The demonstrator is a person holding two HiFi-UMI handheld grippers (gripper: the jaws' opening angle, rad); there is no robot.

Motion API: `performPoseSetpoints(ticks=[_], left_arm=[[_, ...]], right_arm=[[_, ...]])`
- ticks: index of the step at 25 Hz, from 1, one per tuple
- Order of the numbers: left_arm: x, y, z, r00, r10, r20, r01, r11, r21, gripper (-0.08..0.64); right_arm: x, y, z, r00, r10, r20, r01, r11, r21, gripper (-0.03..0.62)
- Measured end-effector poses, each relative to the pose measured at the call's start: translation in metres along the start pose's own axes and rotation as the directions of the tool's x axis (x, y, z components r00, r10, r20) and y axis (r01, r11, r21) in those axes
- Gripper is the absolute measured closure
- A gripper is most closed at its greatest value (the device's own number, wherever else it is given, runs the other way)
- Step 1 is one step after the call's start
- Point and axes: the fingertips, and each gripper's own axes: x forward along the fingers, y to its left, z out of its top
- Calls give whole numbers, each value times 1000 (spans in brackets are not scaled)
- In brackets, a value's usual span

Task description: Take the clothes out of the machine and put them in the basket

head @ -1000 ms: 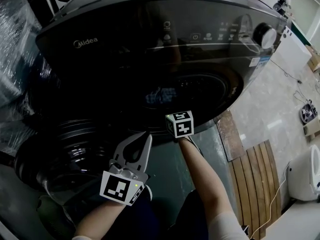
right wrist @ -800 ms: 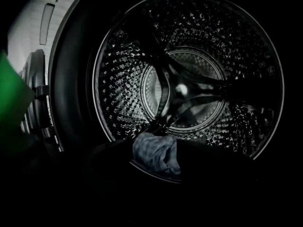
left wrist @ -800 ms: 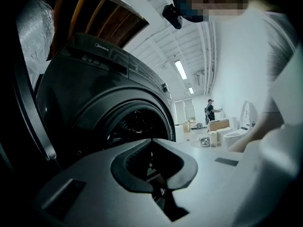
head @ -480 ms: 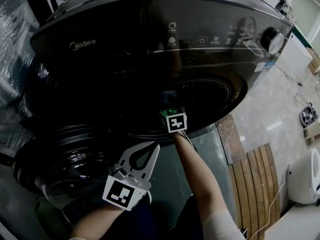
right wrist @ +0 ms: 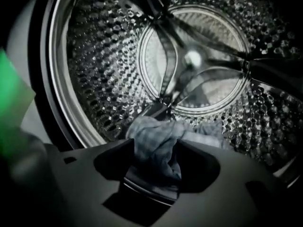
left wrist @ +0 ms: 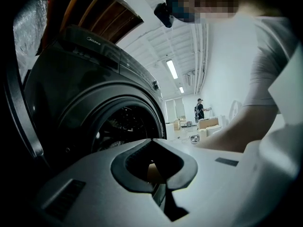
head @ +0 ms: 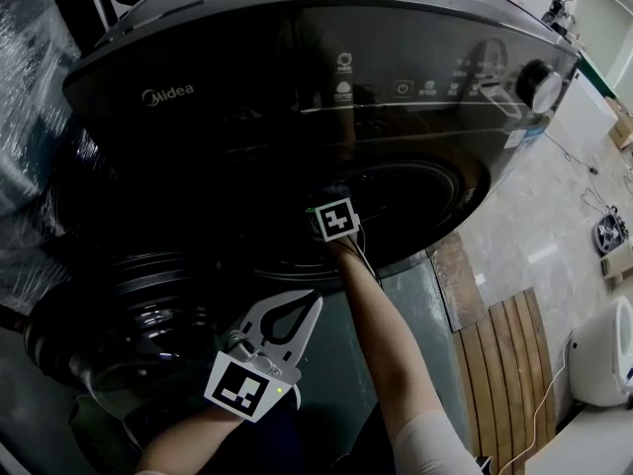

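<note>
The dark washing machine (head: 247, 67) stands with its round door (head: 129, 315) swung open to the left. My right arm reaches into the drum opening; only the gripper's marker cube (head: 336, 219) shows in the head view. In the right gripper view a blue-grey checked cloth (right wrist: 156, 129) lies at the bottom of the perforated drum (right wrist: 109, 79). Its bunched fold stands between the jaws of my right gripper (right wrist: 156, 143), which have just been closing and are still apart. My left gripper (head: 315, 300) hangs outside below the opening, tips together and empty; it (left wrist: 152, 140) points level past the machine.
A plastic-wrapped bulk (head: 30, 87) is left of the machine. Wooden slats (head: 514, 354) and a white appliance (head: 608, 344) lie on the floor at right. A person (left wrist: 200, 111) stands far off across the room. No basket is in view.
My right gripper has gone further into the drum opening and downward. The left gripper has sunk a little beside the door.
</note>
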Motion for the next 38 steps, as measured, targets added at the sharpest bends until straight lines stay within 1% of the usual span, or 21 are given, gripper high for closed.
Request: performPoseSetpoints(ticks=[2,5,6,8,9,10,11,15,16,17,19,22,27,29,33,36,38], left_arm=[[0,-1,-1,1000,-6,-1,6,1000,4,539],[-1,0,-3,1000,-7,-7,7,1000,0,540],[-1,0,-3,1000,-7,-9,7,1000,-3,540],[-2,1,-4,1000,-7,-13,7,1000,-2,538],[-2,1,-5,1000,-6,-15,6,1000,0,538],[-3,2,-5,1000,-5,-17,5,1000,2,538],[-3,2,-5,1000,-4,-19,4,1000,3,540],[-2,3,-6,1000,-2,-22,2,1000,2,538],[-2,2,-6,1000,-3,-22,3,1000,4,540],[-2,2,-6,1000,-4,-22,4,1000,5,538],[-2,2,-6,1000,-5,-24,5,1000,5,538],[-2,3,-7,1000,-3,-26,3,1000,2,540],[-4,2,-6,1000,-5,-26,5,1000,2,538],[-5,3,-6,1000,-3,-28,3,1000,6,540],[-6,3,-7,1000,1,-28,-1,1000,0,538],[-5,1,-6,1000,-10,-25,9,1000,-5,538],[-5,1,-6,1000,-9,-28,9,1000,-9,540]], right_arm=[[4,2,-2,999,-1,-32,1,1000,-11,330],[10,2,-7,996,-27,-89,24,999,-34,348],[11,0,-10,992,-46,-113,42,998,-38,358],[10,-11,-17,980,-121,-158,113,992,-56,372],[9,-17,-18,973,-161,-165,152,986,-66,390],[8,-21,-18,968,-192,-161,182,981,-73,437],[7,-24,-17,965,-212,-151,202,976,-77,464],[6,-31,-15,956,-260,-134,249,964,-93,550],[6,-32,-15,954,-268,-135,256,962,-97,566],[7,-33,-16,952,-273,-136,261,960,-101,569],[7,-33,-16,951,-277,-134,264,959,-107,571],[5,-33,-14,957,-266,-119,256,963,-88,574],[-1,-35,-10,967,-248,-62,246,968,-45,575],[-8,-38,-7,969,-245,-25,245,970,-10,577],[-16,-36,1,980,-181,80,175,981,80,577],[-26,-38,7,976,-175,134,159,980,119,577],[-32,-37,11,972,-169,166,150,981,123,577]])
